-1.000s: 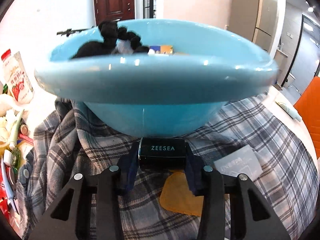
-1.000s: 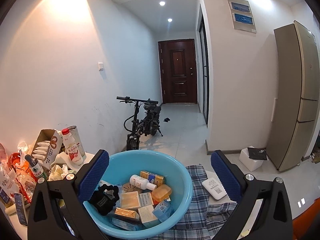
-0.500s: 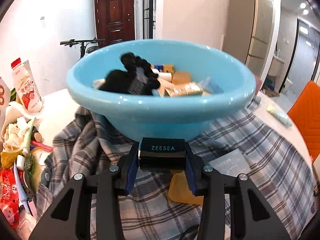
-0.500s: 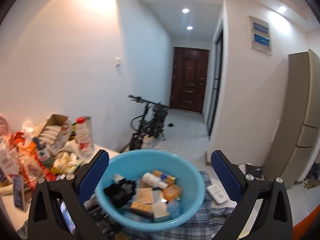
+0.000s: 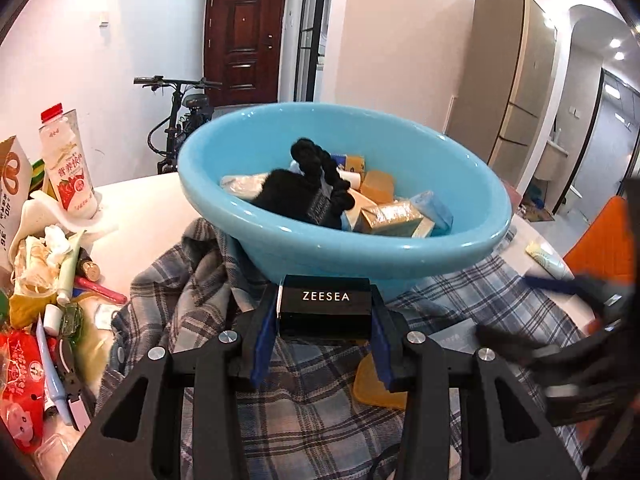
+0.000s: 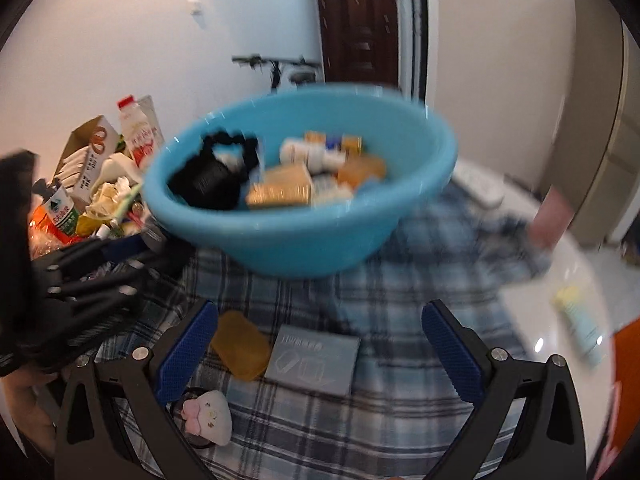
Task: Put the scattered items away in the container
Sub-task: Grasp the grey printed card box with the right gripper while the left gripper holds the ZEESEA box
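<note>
A blue basin [image 5: 400,256] sits on a plaid cloth [image 5: 312,420] and holds a black scrunchie, small boxes and bottles. My left gripper [image 5: 325,320] is shut on a black ZEESEA box [image 5: 325,307], held just short of the basin's near wall. My right gripper [image 6: 320,340] is open and empty, above an amber soap bar [image 6: 240,345] and a grey flat box [image 6: 314,359] on the cloth. A pink-white plush clip [image 6: 206,416] lies near its left finger. The basin also shows in the right wrist view [image 6: 304,236], blurred.
Clutter fills the table's left side: a milk bottle [image 5: 66,168], tissues, tubes and red packets [image 5: 20,396]. A pale tube [image 6: 580,320] lies on the white table at the right. The right gripper shows blurred in the left wrist view [image 5: 560,340].
My left gripper has risen with the ZEESEA box, so the basin's inside now shows. My right gripper has dropped and tilted down toward the cloth in front of the basin.
</note>
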A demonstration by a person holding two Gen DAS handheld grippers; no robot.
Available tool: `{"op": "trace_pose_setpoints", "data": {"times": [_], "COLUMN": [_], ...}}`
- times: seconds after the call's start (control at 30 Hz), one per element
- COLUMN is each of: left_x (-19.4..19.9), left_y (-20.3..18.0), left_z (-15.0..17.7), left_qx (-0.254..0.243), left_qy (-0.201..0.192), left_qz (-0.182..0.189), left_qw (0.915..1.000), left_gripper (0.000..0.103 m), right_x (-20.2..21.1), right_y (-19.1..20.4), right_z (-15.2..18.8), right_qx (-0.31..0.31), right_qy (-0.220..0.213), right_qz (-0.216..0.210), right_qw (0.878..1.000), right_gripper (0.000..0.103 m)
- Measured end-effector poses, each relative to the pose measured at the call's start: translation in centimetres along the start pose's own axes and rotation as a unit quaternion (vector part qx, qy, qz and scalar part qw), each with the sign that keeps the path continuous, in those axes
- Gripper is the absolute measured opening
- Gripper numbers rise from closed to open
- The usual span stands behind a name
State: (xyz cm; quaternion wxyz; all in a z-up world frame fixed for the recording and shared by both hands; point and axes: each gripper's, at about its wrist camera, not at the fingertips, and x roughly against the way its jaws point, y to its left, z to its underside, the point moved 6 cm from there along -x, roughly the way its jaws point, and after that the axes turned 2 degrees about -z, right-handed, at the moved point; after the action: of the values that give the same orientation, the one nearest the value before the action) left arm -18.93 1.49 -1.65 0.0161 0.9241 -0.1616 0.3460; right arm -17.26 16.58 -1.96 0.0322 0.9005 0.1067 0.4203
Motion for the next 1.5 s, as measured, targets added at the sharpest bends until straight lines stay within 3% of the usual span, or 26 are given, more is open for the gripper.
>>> {"op": "trace_pose_setpoints", "data": {"times": [0.13,0.5,0.63,0.87,1.03,1.13,1.23,1.5], "left_x": [0.2,0.2,0.4,0.5,0.5,0.6,0.7,0.6], "left_y": [0.5,1.5,1.4,1.5,1.4,1.5,1.4,1.3], "left_z": [-0.2,-0.3,-0.3,-0.3,-0.2,-0.3,-0.2,-0.2], "left_qx": [0.008,0.023,0.023,0.023,0.023,0.024,0.022,0.020], "left_qy": [-0.002,0.000,0.000,0.000,0.000,0.000,0.000,0.000], "left_qz": [0.005,0.004,0.004,0.003,0.003,0.003,0.001,0.002], "left_qw": [1.0000,0.9997,0.9997,0.9997,0.9997,0.9997,0.9997,0.9998], "left_gripper": [0.040,0.040,0.040,0.040,0.040,0.040,0.040,0.040], "right_x": [-4.0,-6.7,-6.5,-5.9,-5.9,-6.1,-5.8,-5.7], "right_y": [-1.3,-2.7,-2.7,-1.9,-2.1,-2.5,-2.7,-2.2], "right_z": [2.0,3.9,4.0,4.0,4.2,3.8,4.2,4.9], "right_qx": [-0.045,-0.104,-0.089,-0.048,-0.045,-0.058,-0.054,-0.017], "right_qy": [0.052,0.134,0.125,0.116,0.117,0.116,0.117,0.121], "right_qz": [0.015,0.009,0.015,0.034,0.027,0.017,0.008,0.038], "right_qw": [0.998,0.985,0.988,0.991,0.992,0.991,0.992,0.992], "right_gripper": [0.103,0.103,0.103,0.087,0.086,0.069,0.069,0.068]}}
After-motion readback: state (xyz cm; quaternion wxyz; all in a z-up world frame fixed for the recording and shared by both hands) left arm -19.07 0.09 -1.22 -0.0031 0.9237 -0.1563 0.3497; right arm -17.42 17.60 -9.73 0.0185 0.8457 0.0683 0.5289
